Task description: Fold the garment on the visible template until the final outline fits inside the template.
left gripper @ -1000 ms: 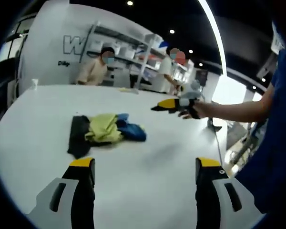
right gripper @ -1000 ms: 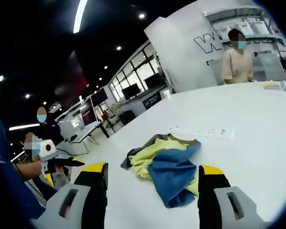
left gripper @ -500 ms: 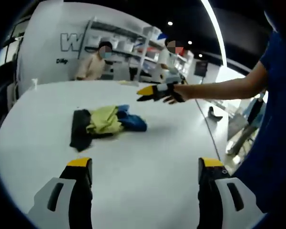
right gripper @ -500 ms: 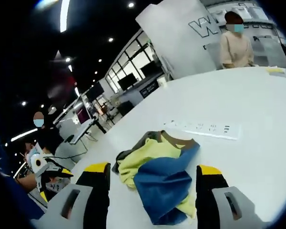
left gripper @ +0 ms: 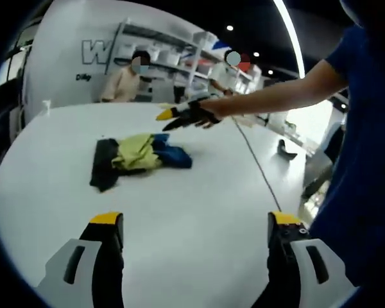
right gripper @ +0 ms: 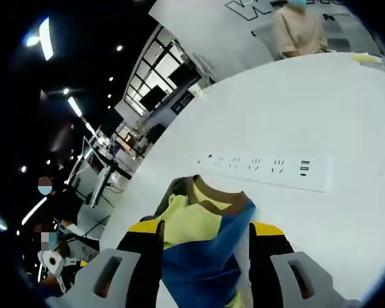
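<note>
My right gripper (right gripper: pixel 202 247) has closed in on garment (right gripper: pixel 202 247), jaws spread, cloth now between them, not yet pinched. Garment (left gripper: pixel 140 156) bunched mid-table (left gripper: pixel 199 218), near power strip (right gripper: pixel 269 168). Left gripper (left gripper: pixel 191 256) back near table's near edge, jaws apart, empty. Unfolding comes first, I judge.

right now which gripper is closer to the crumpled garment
Right. The right gripper has the garment between its open jaws; the left gripper sits well back from it.
</note>
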The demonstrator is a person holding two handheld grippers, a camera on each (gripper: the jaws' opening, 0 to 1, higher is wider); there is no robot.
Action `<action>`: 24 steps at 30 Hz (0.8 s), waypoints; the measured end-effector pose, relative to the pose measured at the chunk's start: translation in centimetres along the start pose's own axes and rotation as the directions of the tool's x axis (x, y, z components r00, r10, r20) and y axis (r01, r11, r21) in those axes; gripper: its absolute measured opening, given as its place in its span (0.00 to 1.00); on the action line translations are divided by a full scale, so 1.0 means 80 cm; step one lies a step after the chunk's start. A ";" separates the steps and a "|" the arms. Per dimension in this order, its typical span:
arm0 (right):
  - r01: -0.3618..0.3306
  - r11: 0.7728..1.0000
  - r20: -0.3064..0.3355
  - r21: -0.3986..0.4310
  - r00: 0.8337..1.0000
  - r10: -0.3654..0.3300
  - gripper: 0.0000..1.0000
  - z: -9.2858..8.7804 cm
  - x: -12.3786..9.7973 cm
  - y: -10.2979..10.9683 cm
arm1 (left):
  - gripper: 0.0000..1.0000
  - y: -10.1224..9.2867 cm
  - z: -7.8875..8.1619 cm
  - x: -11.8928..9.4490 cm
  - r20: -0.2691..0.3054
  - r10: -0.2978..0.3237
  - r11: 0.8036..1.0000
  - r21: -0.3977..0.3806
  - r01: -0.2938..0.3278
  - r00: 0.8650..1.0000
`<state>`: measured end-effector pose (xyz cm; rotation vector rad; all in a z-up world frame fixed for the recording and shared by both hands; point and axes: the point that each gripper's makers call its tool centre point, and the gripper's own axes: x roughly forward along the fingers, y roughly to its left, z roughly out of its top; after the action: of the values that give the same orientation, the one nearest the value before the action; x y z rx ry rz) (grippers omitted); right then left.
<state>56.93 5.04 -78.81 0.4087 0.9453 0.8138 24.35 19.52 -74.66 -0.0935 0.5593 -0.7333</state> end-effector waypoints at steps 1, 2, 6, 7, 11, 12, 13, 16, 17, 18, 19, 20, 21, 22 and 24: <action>-0.008 1.000 0.011 0.030 1.000 0.007 0.48 0.008 0.003 -0.004 | 0.88 0.003 -0.003 -0.002 -0.003 0.007 1.000 0.002 -0.007 1.000; -0.011 0.998 0.014 0.065 1.000 0.010 0.45 0.012 0.005 -0.007 | 0.88 0.004 -0.005 -0.002 -0.006 0.011 1.000 0.002 -0.011 1.000; 0.004 0.988 0.019 0.153 1.000 -0.006 0.38 0.025 0.010 -0.027 | 0.88 0.012 -0.012 -0.006 -0.018 0.029 1.000 -0.006 -0.029 0.999; 0.012 0.983 0.015 0.186 1.000 -0.016 0.36 0.025 0.011 -0.031 | 0.88 0.014 -0.014 -0.007 -0.019 0.031 0.999 -0.009 -0.031 0.999; 0.017 0.978 -0.034 0.210 0.999 -0.010 0.31 0.020 0.019 -0.044 | 0.88 0.020 -0.020 -0.008 -0.027 0.045 0.999 -0.023 -0.045 0.999; 0.010 0.974 -0.049 0.225 0.999 0.001 0.30 0.019 0.020 -0.047 | 0.88 0.021 -0.020 -0.008 -0.026 0.047 0.999 -0.025 -0.048 0.999; 0.010 0.967 -0.070 0.254 0.997 0.008 0.30 0.016 0.022 -0.049 | 0.88 0.021 -0.021 -0.007 -0.025 0.050 0.998 -0.027 -0.050 0.998; 0.004 0.959 -0.099 0.284 0.995 0.025 0.29 0.013 0.028 -0.056 | 0.88 0.021 -0.022 -0.007 -0.026 0.058 0.998 -0.030 -0.059 0.998; 0.003 0.958 -0.103 0.288 0.994 0.028 0.29 0.012 0.029 -0.057 | 0.88 0.022 -0.022 -0.007 -0.027 0.059 0.998 -0.030 -0.060 0.998; 0.003 0.955 -0.111 0.296 0.993 0.031 0.29 0.012 0.031 -0.060 | 0.88 0.022 -0.023 -0.008 -0.028 0.065 0.997 -0.030 -0.066 0.997; 0.004 0.949 -0.118 0.314 0.992 0.035 0.28 0.011 0.033 -0.062 | 0.88 0.024 -0.024 -0.008 -0.027 0.071 0.997 -0.035 -0.072 0.997; 0.006 0.943 -0.125 0.332 0.991 0.038 0.27 0.008 0.034 -0.064 | 0.88 0.024 -0.024 -0.009 -0.026 0.071 0.997 -0.036 -0.072 0.997; 0.010 0.940 -0.129 0.341 0.991 0.036 0.27 0.008 0.035 -0.067 | 0.88 0.025 -0.024 -0.009 -0.024 0.072 0.997 -0.039 -0.073 0.997; 0.010 0.939 -0.131 0.345 0.991 0.038 0.26 0.009 0.037 -0.070 | 0.88 0.025 -0.024 -0.009 -0.023 0.075 0.996 -0.041 -0.076 0.997; 0.009 0.935 -0.144 0.355 0.989 0.045 0.25 0.007 0.040 -0.070 | 0.88 0.026 -0.025 -0.009 -0.025 0.079 0.996 -0.042 -0.080 0.997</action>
<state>60.87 3.94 -83.86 0.6769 1.2372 0.6960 24.11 21.77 -76.60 -0.1016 0.5982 -0.6454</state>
